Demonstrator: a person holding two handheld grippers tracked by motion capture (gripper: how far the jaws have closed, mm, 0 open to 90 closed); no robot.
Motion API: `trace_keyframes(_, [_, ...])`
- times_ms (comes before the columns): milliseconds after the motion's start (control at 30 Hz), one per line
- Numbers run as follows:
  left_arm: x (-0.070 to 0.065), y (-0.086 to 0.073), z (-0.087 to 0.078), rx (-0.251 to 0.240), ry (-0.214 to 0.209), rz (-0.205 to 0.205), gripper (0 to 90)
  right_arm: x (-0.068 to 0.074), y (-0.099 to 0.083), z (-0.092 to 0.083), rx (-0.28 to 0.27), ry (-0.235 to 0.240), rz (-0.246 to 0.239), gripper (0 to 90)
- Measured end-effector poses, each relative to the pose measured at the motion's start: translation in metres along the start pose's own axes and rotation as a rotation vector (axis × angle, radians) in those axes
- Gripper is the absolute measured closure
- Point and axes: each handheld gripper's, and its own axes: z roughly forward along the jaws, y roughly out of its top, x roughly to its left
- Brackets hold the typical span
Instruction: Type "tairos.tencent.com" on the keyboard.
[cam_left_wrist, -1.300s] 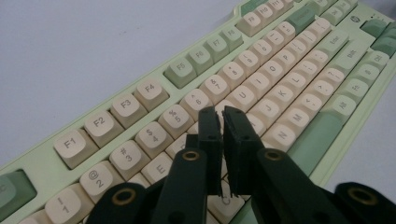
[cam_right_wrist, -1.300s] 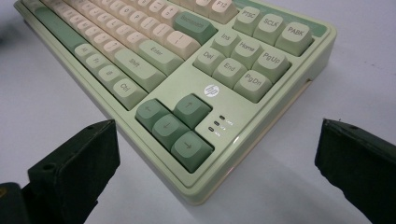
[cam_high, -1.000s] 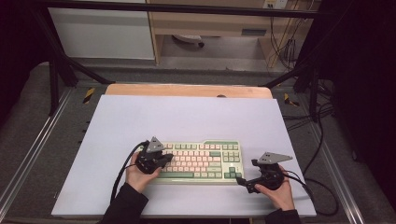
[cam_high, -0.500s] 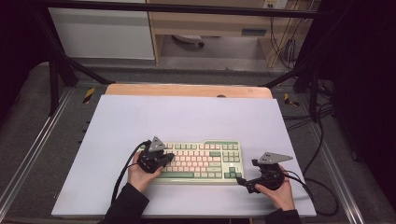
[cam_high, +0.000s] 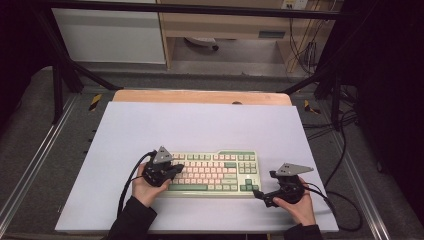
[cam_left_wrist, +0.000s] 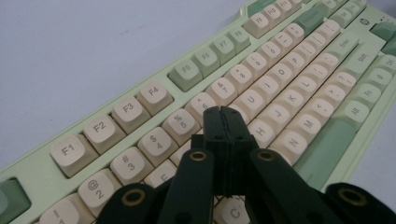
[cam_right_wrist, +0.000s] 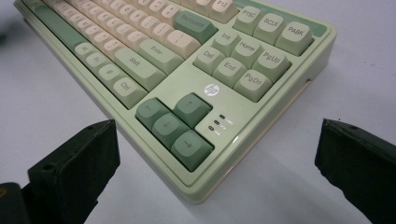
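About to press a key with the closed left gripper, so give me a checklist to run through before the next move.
1. Left gripper jaws shut to form one pressing tip: ok.
2. Tip over the letter rows of the keyboard, near the T and Y keys: ok; whether it touches a key: cannot tell.
3. Right gripper jaws open, straddling the keyboard's arrow-key corner without gripping: ok.
4. Keyboard flat on the white mat: ok.
5. Left gripper's cable off the keys: ok.
6. Which key is the target: cannot tell.
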Motion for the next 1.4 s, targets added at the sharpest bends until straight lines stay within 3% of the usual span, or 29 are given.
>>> trace_keyframes(933, [0.024, -0.031, -0.039, -0.018, 0.058, -0.044, 89.9, 0.000, 0.000, 0.001, 0.002, 0.002, -0.001, 0.5])
trace_keyframes(1400, [0.028, -0.040, -0.032, 0.004, 0.057, -0.049, 89.9, 0.001, 0.000, 0.000, 0.004, 0.003, 0.000, 0.4])
